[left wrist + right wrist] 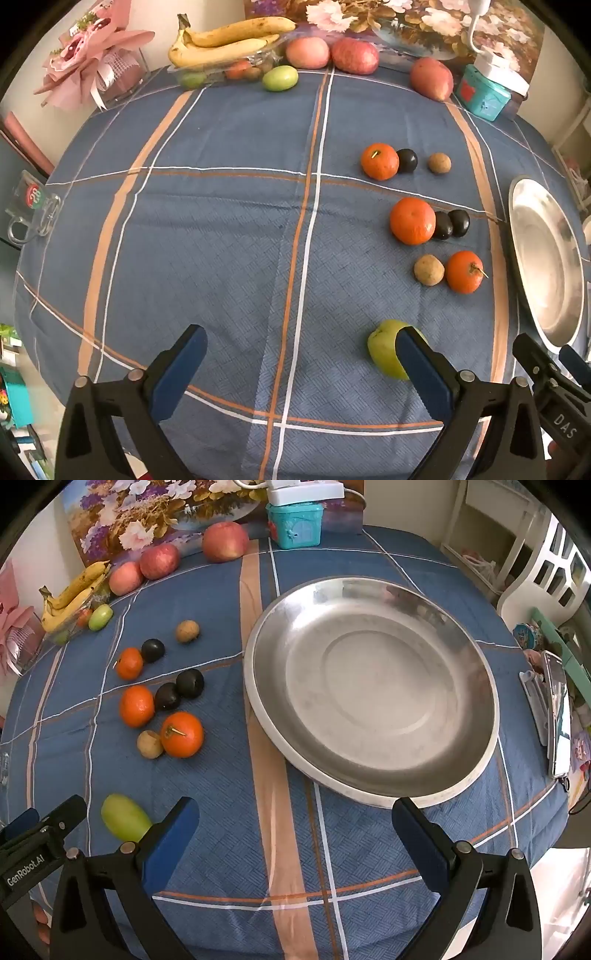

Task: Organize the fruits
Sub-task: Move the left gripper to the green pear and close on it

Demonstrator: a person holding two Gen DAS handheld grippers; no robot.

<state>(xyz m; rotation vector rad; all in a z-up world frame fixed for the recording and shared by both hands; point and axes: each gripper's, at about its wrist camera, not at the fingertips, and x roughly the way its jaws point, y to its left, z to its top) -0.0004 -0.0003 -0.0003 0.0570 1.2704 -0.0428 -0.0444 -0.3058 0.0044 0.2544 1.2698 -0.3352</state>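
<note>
Small fruits lie loose on the blue checked tablecloth (221,240): three tangerines (412,220) (181,734), several dark plums (458,222) (190,682), two small brown round fruits (428,270) (150,744) and a green fruit (384,352) (125,818). A bare steel plate (373,686) (546,258) lies to their right. My left gripper (301,338) is open above bare cloth, its right finger partly covering the green fruit. My right gripper (295,808) is open too, just in front of the plate's near rim, with nothing between its fingers.
At the table's far edge are bananas (225,40) on a clear tray, three red apples (354,55) and another green fruit (280,78). A teal box (294,524) stands at the back, a phone (557,716) at the right edge, a pink bouquet (88,55) at far left.
</note>
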